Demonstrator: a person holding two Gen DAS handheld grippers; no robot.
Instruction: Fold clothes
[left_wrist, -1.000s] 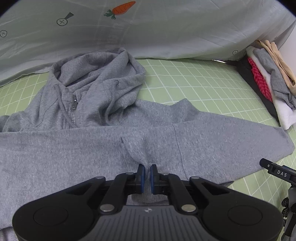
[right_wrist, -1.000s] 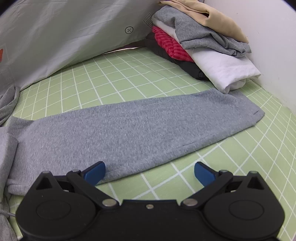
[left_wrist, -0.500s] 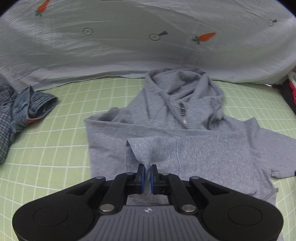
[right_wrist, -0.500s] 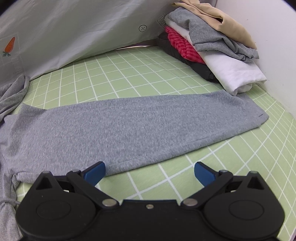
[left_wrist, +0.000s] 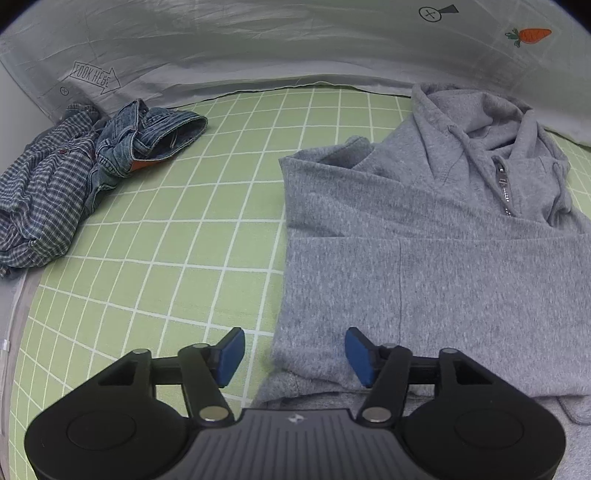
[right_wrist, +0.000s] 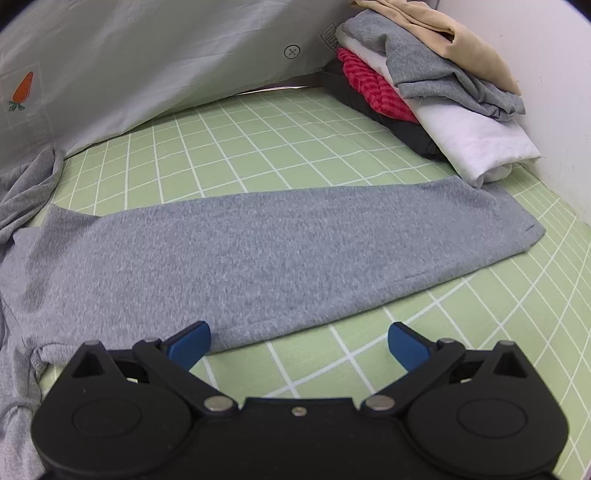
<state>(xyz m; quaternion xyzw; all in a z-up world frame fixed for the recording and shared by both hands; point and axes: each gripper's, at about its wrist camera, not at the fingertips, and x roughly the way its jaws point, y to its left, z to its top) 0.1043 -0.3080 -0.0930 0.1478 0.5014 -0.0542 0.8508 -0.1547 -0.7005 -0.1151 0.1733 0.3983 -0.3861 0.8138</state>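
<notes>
On green grid mat (left_wrist: 192, 236), grey hoodie (left_wrist: 436, 266) lies soft, limp. Our left gripper (left_wrist: 293, 350) just opened, nothing clamped; right gripper (right_wrist: 299, 343) spread. We'd pinch outstretched sleeve (right_wrist: 280, 258) at cuff.

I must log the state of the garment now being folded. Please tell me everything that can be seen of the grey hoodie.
The grey hoodie is heather-grey knit with a hood, drawstrings and a short metal zipper at the neck. It lies flat on the green grid mat, one sleeve folded across the body. The other sleeve lies stretched toward the folded pile, its cuff beside it. Neither tool grips it.
</notes>
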